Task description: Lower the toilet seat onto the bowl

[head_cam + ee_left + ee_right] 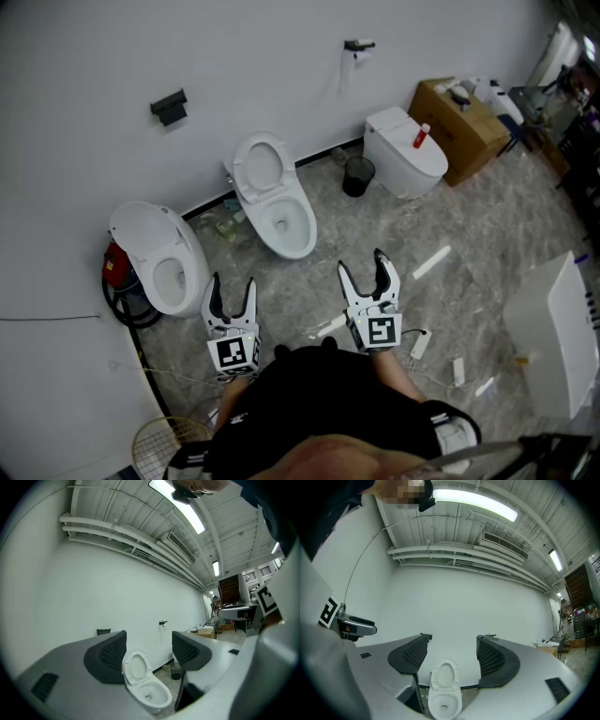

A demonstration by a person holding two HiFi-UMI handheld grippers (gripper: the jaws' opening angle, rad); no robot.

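A white toilet stands against the wall, its ring seat (259, 167) raised upright behind the open bowl (286, 225). My left gripper (232, 292) and right gripper (368, 270) hover over the floor well short of it, both open and empty. In the left gripper view the seat (133, 667) and bowl (151, 694) show between the open left gripper (149, 646). In the right gripper view the toilet (443, 705) with its upright seat (446, 677) is centred between the open right gripper (453, 648).
A second open toilet (159, 248) stands at the left, and a closed one (405, 150) with a red bottle (422, 136) at the right. A black bin (357, 175), a cardboard box (459, 127), a white panel (553, 337) and loose strips (431, 262) lie around.
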